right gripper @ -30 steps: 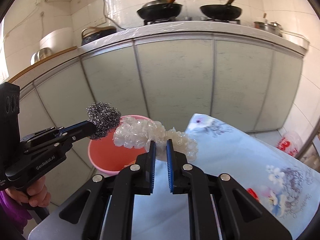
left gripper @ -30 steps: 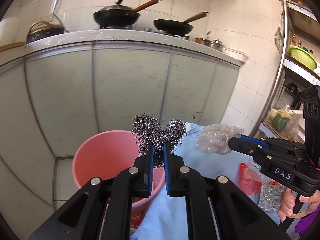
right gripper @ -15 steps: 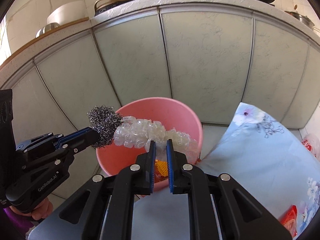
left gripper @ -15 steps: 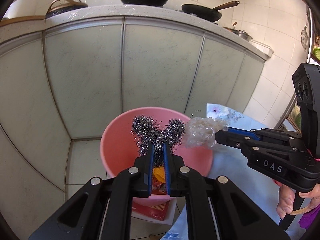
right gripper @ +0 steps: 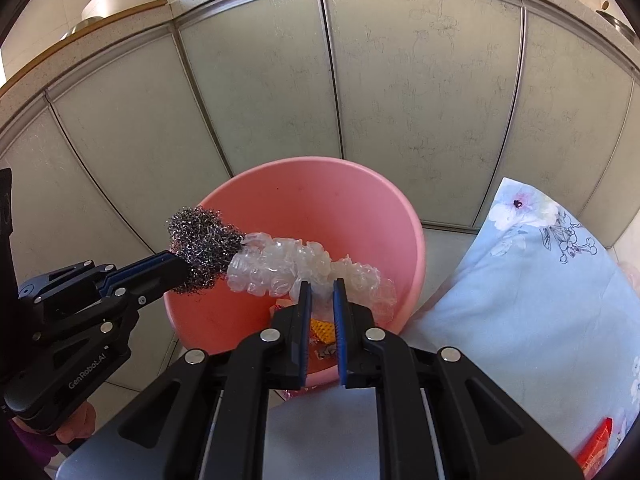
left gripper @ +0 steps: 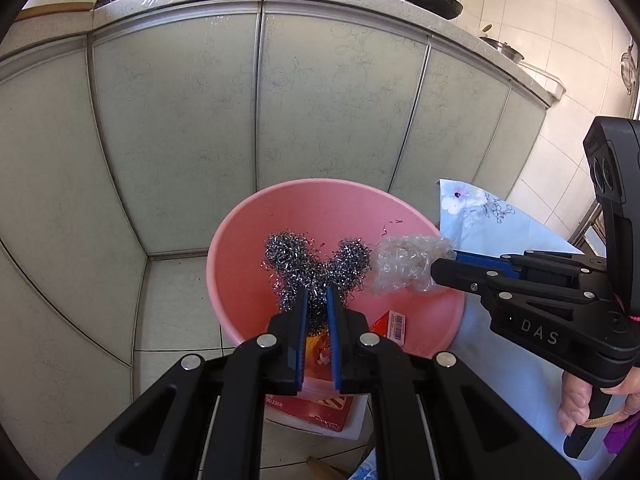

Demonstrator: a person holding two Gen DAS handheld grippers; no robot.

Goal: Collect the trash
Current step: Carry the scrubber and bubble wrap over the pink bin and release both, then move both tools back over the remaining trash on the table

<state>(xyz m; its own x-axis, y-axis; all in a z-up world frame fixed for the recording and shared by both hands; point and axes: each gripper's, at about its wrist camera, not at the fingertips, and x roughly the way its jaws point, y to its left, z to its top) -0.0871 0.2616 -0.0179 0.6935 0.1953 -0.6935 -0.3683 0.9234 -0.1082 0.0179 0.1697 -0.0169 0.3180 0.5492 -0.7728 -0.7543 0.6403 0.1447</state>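
Left tongs pinching steel-wool scourer at frame centre, right tongs pinching crumpled bubble wrap, both above pink bucket, floral-clothed tabletop lower right.

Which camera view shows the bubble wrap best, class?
The right wrist view: the bubble wrap stretches full length across the bucket, clamped in the right gripper. The left wrist view shows only a foreshortened wad beside the scourer.
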